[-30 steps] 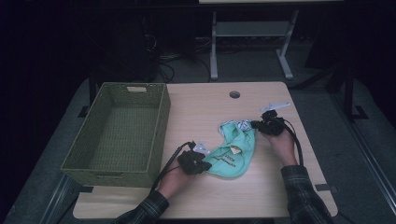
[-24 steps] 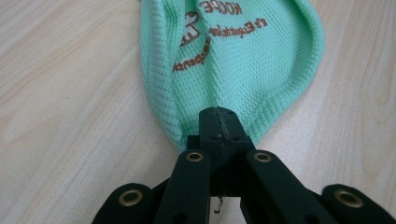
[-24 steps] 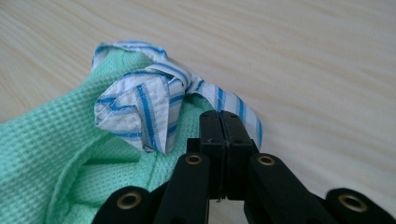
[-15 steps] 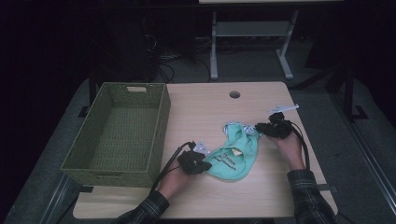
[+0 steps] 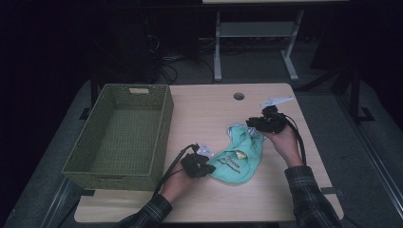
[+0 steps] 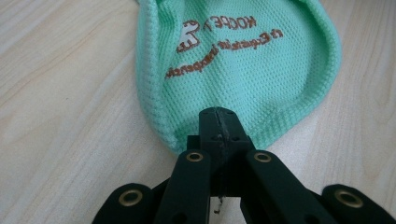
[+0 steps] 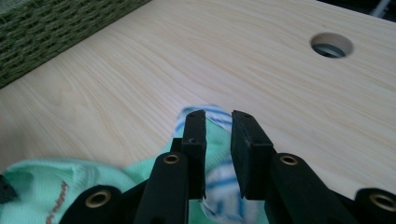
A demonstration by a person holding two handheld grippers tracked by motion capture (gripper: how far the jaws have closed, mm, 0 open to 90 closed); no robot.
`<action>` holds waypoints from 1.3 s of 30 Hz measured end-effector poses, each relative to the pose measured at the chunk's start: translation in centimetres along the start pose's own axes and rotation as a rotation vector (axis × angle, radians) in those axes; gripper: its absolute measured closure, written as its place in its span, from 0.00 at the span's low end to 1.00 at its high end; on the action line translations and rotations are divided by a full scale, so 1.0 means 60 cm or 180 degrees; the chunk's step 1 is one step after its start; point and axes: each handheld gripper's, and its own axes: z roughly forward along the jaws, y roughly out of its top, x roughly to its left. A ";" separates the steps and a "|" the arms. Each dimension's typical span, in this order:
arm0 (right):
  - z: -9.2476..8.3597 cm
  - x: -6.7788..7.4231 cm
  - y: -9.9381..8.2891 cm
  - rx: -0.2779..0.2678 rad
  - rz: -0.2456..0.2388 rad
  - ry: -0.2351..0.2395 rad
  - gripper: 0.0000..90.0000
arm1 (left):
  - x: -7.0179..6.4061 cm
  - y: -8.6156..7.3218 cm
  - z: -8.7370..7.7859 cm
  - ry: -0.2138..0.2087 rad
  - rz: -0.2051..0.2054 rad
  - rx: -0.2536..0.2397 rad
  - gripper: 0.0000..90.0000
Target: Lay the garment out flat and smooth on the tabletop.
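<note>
The left gripper [image 6: 218, 122] stays pinched on the green bib's [image 6: 243, 65] hem; the right gripper [image 7: 218, 122], just opening, straddles its striped strap (soft, floppy—grab edges).

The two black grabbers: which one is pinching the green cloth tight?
The left gripper, nearest the basket. Its jaws are shut on the green cloth's rounded edge. The right gripper has just been opening, with a gap over the striped end.

Dim, murky high view – bright, evenly lit close-ups, soft foreground blur
</note>
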 end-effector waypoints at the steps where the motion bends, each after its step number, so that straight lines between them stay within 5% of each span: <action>1: 0.006 0.004 0.003 0.0011 -0.0023 0.0012 0.83 | 0.000 0.000 0.000 -0.0006 -0.0001 -0.0005 1.00; 10: 0.073 0.025 0.010 0.0236 -0.0067 0.0085 0.83 | -0.001 0.000 0.001 -0.0007 -0.0026 -0.0016 1.00; 22: 0.139 0.024 -0.016 0.0607 -0.0140 -0.0104 0.82 | -0.001 0.000 0.000 -0.0006 -0.0013 0.0008 1.00; 28: 0.139 0.025 -0.022 0.0526 -0.0190 -0.0199 0.96 | -0.001 0.000 -0.001 0.0002 0.0015 0.0033 1.00; 39: 0.115 0.023 -0.009 0.0344 -0.0128 -0.0233 0.99 | -0.001 0.000 0.000 -0.0007 -0.0019 0.0009 1.00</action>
